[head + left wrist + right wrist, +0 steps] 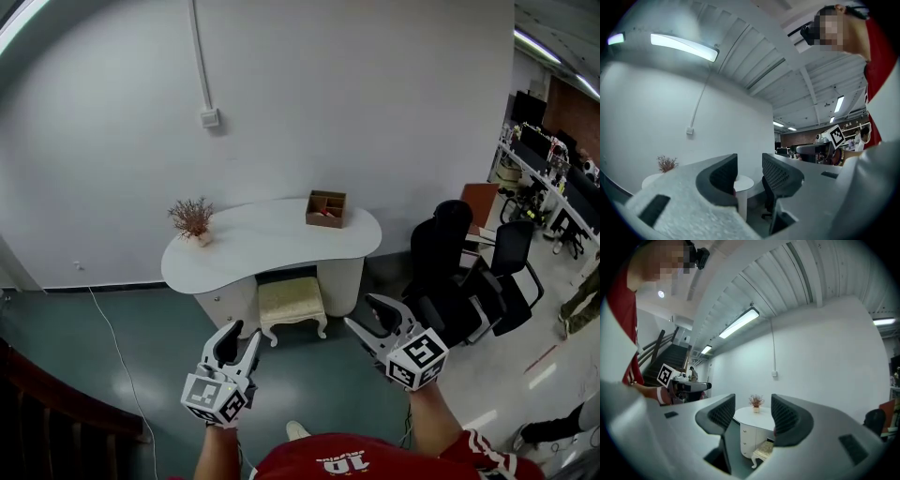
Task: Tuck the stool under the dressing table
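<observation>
The cream padded stool (292,305) with white curved legs stands partly beneath the white kidney-shaped dressing table (272,239) against the wall. Both grippers hover in the air well short of it, above the green floor. My left gripper (240,339) is open with nothing between its fingers. My right gripper (361,312) is open too, and empty. In the right gripper view, the stool (764,451) and table (747,418) show between and below the jaws of the right gripper (752,411). The left gripper (749,166) frames a piece of the table top (740,183).
A dried plant (192,218) and a wooden box (325,208) sit on the table. Black office chairs (469,272) stand right of it. A white cable (112,347) runs across the floor on the left, near a dark stair rail (47,412). Office desks (553,178) fill the far right.
</observation>
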`<state>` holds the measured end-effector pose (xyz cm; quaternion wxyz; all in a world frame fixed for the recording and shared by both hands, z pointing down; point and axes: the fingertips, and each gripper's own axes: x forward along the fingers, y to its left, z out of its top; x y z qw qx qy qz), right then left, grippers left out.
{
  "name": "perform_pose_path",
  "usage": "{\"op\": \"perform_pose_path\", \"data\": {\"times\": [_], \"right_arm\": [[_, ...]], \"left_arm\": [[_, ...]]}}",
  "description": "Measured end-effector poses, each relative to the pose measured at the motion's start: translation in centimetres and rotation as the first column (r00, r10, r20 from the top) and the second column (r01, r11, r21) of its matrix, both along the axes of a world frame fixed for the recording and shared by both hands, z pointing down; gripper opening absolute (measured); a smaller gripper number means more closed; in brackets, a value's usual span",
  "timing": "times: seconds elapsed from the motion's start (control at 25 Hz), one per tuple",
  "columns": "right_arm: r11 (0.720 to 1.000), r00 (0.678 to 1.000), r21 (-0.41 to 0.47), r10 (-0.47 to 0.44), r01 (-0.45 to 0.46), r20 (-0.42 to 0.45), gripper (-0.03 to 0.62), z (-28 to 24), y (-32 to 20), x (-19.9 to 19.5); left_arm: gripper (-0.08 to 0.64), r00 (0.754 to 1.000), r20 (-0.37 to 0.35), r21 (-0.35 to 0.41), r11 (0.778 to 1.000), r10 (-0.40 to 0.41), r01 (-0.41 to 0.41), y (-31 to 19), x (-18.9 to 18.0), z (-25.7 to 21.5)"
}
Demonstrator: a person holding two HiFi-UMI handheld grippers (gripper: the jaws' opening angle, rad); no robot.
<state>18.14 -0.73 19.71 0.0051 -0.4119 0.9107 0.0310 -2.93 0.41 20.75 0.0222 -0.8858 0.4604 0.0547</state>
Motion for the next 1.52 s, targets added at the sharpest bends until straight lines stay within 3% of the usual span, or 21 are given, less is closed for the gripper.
{"op": "perform_pose_path", "data": {"times": [0.16,0.32,0.48,0.64,0.84,1.0,1.36,1.52], "right_arm": [[0.999,1.000,0.042,0.025,-0.026,0.016,0.150,0.0,2.8,2.4],[0.997,0.998,0.043,0.060,-0.060,-0.002,0.091,0.9,4.2,4.1],[0.995,0.995,0.032,0.096,-0.097,0.041,0.050,1.3,5.4,5.5],[0.986,0.986,0.093,0.130,-0.140,0.105,0.012,-0.2,7.3,7.5],[0.974,0.969,0.093,0.192,-0.207,0.153,0.005,-0.2,7.2,9.1],[0.955,0.950,0.072,0.275,-0.287,0.150,0.005,0.4,6.3,9.9],[0.951,0.947,0.072,0.289,-0.301,0.142,0.003,1.2,6.4,9.6],[0.952,0.950,0.069,0.288,-0.297,0.122,0.002,1.4,5.9,9.3]], "left_arm": [[0.103,0.999,0.024,-0.009,1.000,-0.028,0.028,2.8,1.6,0.9],[0.085,0.997,-0.029,0.000,0.997,-0.074,0.074,5.2,1.9,1.1],[0.061,0.994,0.005,0.008,0.994,-0.112,0.112,6.9,2.0,1.2],[0.010,0.995,0.028,0.035,0.995,-0.099,0.098,7.2,2.9,1.2],[-0.013,0.997,-0.020,0.046,0.996,-0.070,0.071,5.8,3.7,0.5],[-0.014,0.991,-0.088,0.062,0.993,-0.096,0.102,5.8,3.1,-0.7],[-0.014,0.990,-0.025,0.101,0.985,-0.138,0.139,7.3,3.4,-0.3],[-0.014,0.989,-0.028,0.076,0.986,-0.145,0.147,7.1,3.3,0.6]]}}
